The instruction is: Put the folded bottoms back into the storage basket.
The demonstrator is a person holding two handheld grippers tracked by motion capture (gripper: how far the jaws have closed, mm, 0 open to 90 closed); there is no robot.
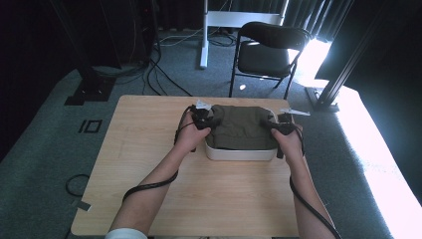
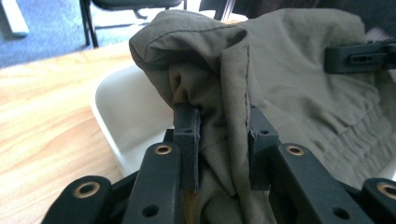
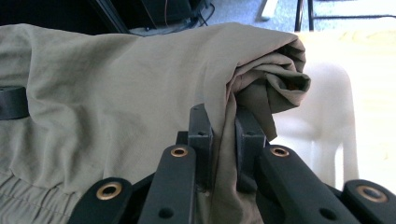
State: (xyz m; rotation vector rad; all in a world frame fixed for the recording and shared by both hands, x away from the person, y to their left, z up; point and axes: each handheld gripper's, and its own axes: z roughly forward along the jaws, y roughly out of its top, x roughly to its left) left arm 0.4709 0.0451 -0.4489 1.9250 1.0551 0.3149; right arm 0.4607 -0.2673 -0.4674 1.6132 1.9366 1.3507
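An olive-green cloth garment (image 1: pixel 241 127) lies bunched in a white plastic tub (image 1: pixel 241 154) on the wooden table (image 1: pixel 149 149). My left gripper (image 1: pixel 208 121) is at the tub's left end, shut on a fold of the garment (image 2: pixel 224 93); the seam runs between its jaws. My right gripper (image 1: pixel 275 124) is at the tub's right end, shut on a rolled edge of the garment (image 3: pixel 140 79). The white tub wall (image 2: pixel 126 112) shows beside the left jaws, and the tub wall (image 3: pixel 322 116) appears to the right of the right jaws.
A black folding chair (image 1: pixel 266 50) stands on the grey carpet beyond the table's far edge. A white desk leg (image 1: pixel 204 35) and cables lie further back. Black frame posts stand at the left and right. Bare tabletop surrounds the tub.
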